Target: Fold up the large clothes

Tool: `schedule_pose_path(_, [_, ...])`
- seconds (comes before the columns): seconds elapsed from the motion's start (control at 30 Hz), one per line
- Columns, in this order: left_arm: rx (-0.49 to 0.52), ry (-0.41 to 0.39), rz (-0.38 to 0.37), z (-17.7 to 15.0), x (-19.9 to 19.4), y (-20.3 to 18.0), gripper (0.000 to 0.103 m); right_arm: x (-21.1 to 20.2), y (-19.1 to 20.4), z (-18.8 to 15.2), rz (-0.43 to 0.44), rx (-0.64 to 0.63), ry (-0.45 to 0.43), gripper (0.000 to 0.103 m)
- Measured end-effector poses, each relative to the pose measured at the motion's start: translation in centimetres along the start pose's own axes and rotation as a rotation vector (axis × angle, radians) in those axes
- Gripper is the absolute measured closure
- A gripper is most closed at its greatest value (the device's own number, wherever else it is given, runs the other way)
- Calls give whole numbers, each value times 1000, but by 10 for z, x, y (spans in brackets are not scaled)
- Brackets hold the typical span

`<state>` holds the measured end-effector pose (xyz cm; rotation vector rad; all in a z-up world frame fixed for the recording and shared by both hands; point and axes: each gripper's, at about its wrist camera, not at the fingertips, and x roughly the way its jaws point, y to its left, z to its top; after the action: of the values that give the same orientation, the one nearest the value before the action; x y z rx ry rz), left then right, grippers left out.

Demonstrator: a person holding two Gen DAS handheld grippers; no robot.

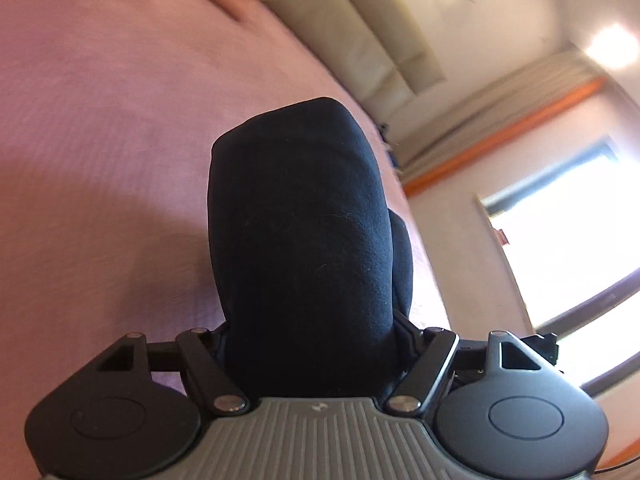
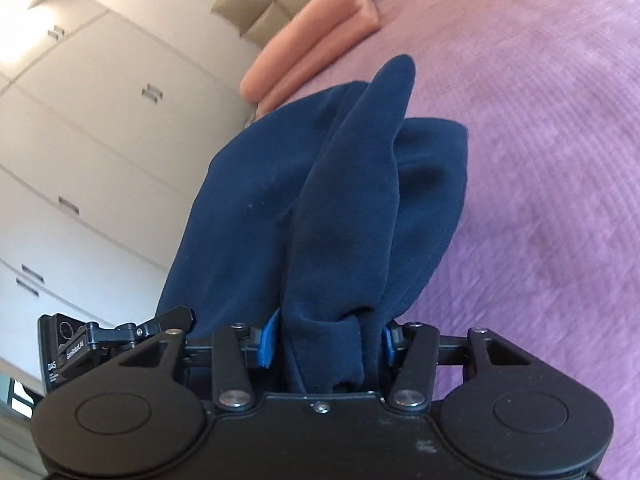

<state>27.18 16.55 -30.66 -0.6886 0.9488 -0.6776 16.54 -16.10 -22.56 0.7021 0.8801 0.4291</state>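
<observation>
**Both grippers clamp the navy garment above the bed**

The left gripper (image 1: 312, 340) grips the navy garment (image 1: 300, 220), which hides its fingers. Only the right gripper (image 2: 326, 340) shows blue pads (image 2: 269, 340) pinching cloth. Purple bedspread (image 1: 100, 140); pink pillow (image 2: 312, 40) at the headboard edge; white wardrobe (image 2: 80, 120).

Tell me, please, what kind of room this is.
Most likely a bedroom. A wide bed with a purple cover, a padded headboard behind it, and a tall white wardrobe along the wall all point to that.
</observation>
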Motion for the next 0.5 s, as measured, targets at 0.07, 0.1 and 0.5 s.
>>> schedule_pose_path(0.07, [-49,-11,44,-13,-14,26,26,23,0,-16,-17,19,32,42])
schedule_pose_path(0.1, [-59,-12,84,-21,-15,42,26,33,-5,-23,-43,30,51,42])
schedule_pose_path(0.5, [125,-82,219,-30,-106,43,31,-1,45,1,-324,-225,23,23])
